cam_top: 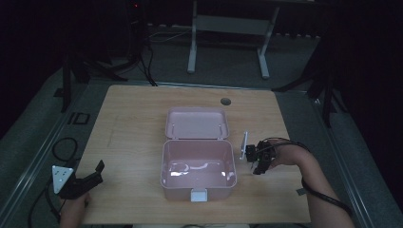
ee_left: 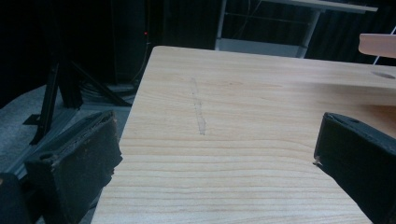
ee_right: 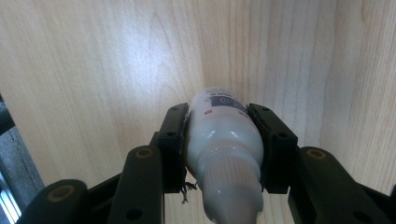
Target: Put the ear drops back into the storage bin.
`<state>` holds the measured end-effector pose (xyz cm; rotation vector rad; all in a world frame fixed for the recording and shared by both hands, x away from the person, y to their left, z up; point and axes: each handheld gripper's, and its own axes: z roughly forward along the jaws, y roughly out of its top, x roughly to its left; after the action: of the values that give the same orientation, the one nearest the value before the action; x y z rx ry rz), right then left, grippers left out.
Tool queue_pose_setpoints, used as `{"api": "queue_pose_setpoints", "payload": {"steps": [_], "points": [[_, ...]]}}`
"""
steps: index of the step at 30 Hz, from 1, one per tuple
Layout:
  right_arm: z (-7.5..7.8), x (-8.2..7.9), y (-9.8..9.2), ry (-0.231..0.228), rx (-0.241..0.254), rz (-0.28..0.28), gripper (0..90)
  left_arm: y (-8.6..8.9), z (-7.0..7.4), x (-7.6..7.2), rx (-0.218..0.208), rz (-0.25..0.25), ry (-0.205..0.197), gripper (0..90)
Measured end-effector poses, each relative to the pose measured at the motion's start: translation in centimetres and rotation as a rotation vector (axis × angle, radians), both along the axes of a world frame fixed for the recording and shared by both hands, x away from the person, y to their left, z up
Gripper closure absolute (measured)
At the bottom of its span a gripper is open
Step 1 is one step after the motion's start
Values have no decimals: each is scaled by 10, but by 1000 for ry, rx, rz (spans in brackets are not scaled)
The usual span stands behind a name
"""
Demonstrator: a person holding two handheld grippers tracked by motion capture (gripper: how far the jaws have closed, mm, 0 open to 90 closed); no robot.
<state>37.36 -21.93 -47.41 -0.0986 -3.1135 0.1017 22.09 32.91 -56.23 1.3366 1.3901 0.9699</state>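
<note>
From the high view, a pink box (cam_top: 198,168) sits open at the middle of the wooden table (cam_top: 128,123), its lid (cam_top: 196,123) laid back toward twelve o'clock and a small grey latch at its six o'clock edge. The right gripper (cam_top: 259,159) hovers just beside the box's three o'clock wall, and the left gripper (cam_top: 90,178) rests well apart at about eight o'clock near the table's front corner. What the right one holds is too small and dark to make out here. The left gripper view shows its jaws spread wide over bare wood, gripping nothing, with a sliver of the pink lid (ee_left: 378,45) at two o'clock. The right gripper view gives what the high one cannot: a small white bottle (ee_right: 223,140) with a ribbed cap, clamped between the two jaws across its rounded shoulder, cap pointing back toward the camera, label end toward the table. That hold is the likely weak spot, in my judgement: the body is smooth and tapers, so a squeeze could push it out of the jaws. If the bottle is meant for the box, a drop from height could make it bounce out or strike the wall. The right gripper view hides the box, so alignment must be judged from above.
</note>
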Motion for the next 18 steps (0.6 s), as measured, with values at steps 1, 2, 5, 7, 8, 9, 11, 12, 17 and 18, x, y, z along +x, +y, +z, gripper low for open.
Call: {"api": "queue_pose_setpoints", "payload": {"steps": [1, 2, 5, 7, 8, 9, 11, 12, 17, 18], "points": [[0, -1, 0, 3, 2, 4, 599, 0, 0, 0, 0, 0, -1, 5], [0, -2, 1, 1, -3, 15, 599, 0, 0, 0, 0, 0, -1, 5], [0, -6, 3, 1, -17, 48, 599, 0, 0, 0, 0, 0, 0, 5], [0, -9, 4, 21, -13, 57, 599, 0, 0, 0, 0, 0, 0, 5], [0, -11, 4, 34, -9, 64, 599, 0, 0, 0, 0, -1, 0, 5], [0, -12, 5, 43, -11, 67, 599, 0, 0, 0, 0, -1, -1, 5], [0, -14, 6, 51, -9, 79, 600, 0, 0, 0, -1, 0, 0, 4], [1, -16, 7, 52, -10, 86, 599, 0, 0, 0, 0, 0, 0, 5], [7, -19, 10, 47, -7, 98, 600, 0, 0, 0, 1, 0, -1, 5], [9, -20, 10, 45, -8, 100, 599, 0, 0, 0, 1, 0, -1, 5]]}}
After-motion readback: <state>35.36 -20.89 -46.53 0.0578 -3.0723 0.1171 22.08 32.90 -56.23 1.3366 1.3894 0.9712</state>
